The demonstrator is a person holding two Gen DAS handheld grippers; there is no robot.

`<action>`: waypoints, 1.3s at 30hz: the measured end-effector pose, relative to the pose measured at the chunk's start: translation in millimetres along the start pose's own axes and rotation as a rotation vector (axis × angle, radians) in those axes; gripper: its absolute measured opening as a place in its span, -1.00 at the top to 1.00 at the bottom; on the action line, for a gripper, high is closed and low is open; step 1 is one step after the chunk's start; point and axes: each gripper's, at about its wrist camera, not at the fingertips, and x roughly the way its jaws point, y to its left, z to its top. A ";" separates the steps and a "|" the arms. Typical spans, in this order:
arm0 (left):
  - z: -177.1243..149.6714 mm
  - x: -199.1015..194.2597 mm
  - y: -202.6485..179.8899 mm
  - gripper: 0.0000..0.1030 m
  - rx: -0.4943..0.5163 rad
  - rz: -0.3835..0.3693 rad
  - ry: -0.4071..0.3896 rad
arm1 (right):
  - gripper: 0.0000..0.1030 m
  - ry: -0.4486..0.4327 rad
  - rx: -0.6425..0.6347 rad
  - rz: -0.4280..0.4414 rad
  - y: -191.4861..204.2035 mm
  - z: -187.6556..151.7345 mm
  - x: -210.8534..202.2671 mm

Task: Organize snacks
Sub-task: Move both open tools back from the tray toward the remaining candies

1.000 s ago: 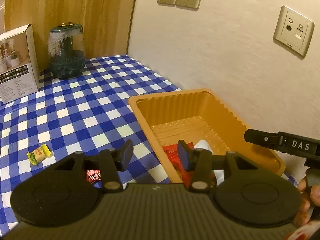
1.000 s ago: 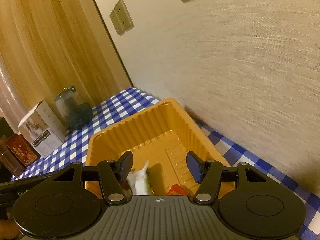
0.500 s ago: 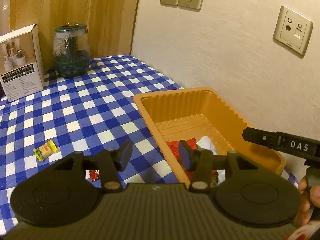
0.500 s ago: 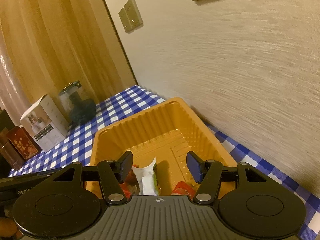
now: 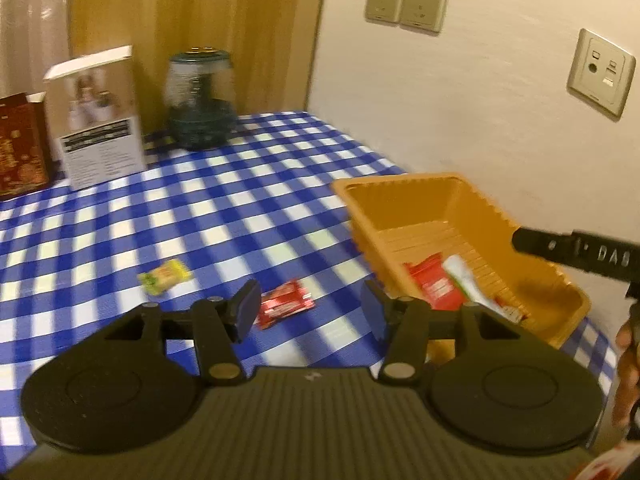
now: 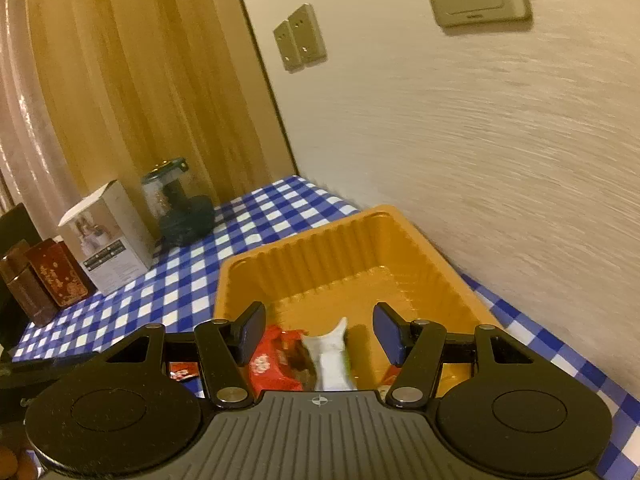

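Note:
An orange tray point(image 5: 472, 200) point(image 6: 320, 248) stands by the wall with red packets point(image 5: 434, 284) point(image 6: 272, 364) and a white-green packet point(image 5: 464, 276) point(image 6: 330, 356) in it. On the checked cloth lie a red snack packet point(image 5: 285, 303) and a yellow-green candy point(image 5: 164, 277). My left gripper point(image 5: 310, 306) hovers over the cloth beside the tray; its jaws are opening with nothing between them, and the red packet lies just beyond its left finger. My right gripper point(image 6: 320, 330) is open above the tray's near end, holding nothing.
A white box point(image 5: 98, 116) point(image 6: 108, 236), a dark glass jar point(image 5: 200, 100) point(image 6: 178, 208) and dark red boxes point(image 5: 20, 144) point(image 6: 52, 276) stand at the table's far side. The wall with sockets point(image 5: 406, 4) runs behind the tray. The right gripper's body point(image 5: 580, 254) shows at the left wrist view's right edge.
My left gripper has swung left, away from the tray and over the cloth, and its jaws have widened. The right gripper has drawn back a little over the tray; more packets show beneath it.

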 end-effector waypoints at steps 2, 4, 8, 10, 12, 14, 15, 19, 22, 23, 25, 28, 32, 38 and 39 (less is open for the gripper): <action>-4.1 -7.9 11.3 -0.03 -0.009 0.018 0.000 | -0.16 -0.004 -0.002 0.008 5.1 -0.1 -0.4; -8.0 -15.5 22.3 -0.05 -0.017 0.039 -0.002 | -0.16 -0.005 -0.007 0.017 10.6 -1.0 -0.3; -16.0 -29.5 43.3 -0.09 -0.019 0.103 -0.006 | -0.16 -0.017 -0.024 0.042 26.2 -2.4 0.0; -19.5 -33.9 54.0 -0.10 -0.033 0.127 -0.005 | -0.16 -0.021 -0.036 0.058 35.3 -4.0 -0.4; -22.7 -37.8 64.9 -0.13 -0.043 0.152 -0.006 | -0.16 -0.023 -0.053 0.083 45.9 -6.3 -0.7; -24.8 -39.6 74.2 -0.17 -0.038 0.189 -0.007 | -0.16 -0.019 -0.074 0.110 57.3 -8.9 0.0; -25.6 -40.0 78.7 -0.17 -0.036 0.205 -0.006 | -0.16 -0.018 -0.088 0.127 65.0 -10.8 0.3; -28.2 -41.4 93.8 -0.17 -0.068 0.219 -0.008 | -0.16 0.003 -0.136 0.176 91.8 -20.0 2.0; -29.4 -40.7 97.9 -0.20 -0.062 0.235 -0.011 | -0.16 0.031 -0.177 0.206 111.5 -28.6 6.1; -29.6 -39.6 97.4 -0.26 -0.049 0.244 -0.012 | -0.16 0.042 -0.188 0.217 117.4 -31.0 7.8; -29.8 -37.5 97.5 -0.30 -0.018 0.262 -0.011 | -0.16 0.062 -0.207 0.231 128.1 -35.7 11.4; -29.7 -35.2 101.0 -0.45 0.004 0.276 -0.010 | -0.16 0.092 -0.214 0.237 137.4 -41.9 20.9; -31.3 -32.3 111.3 -0.52 0.003 0.299 -0.014 | -0.16 0.132 -0.230 0.215 145.0 -51.7 36.1; -31.2 -28.3 129.4 -0.80 -0.114 0.285 -0.019 | -0.17 0.180 -0.252 0.203 159.0 -57.6 64.0; -31.1 -27.0 131.5 -0.82 -0.132 0.284 -0.018 | -0.24 0.190 -0.251 0.200 160.2 -59.0 67.0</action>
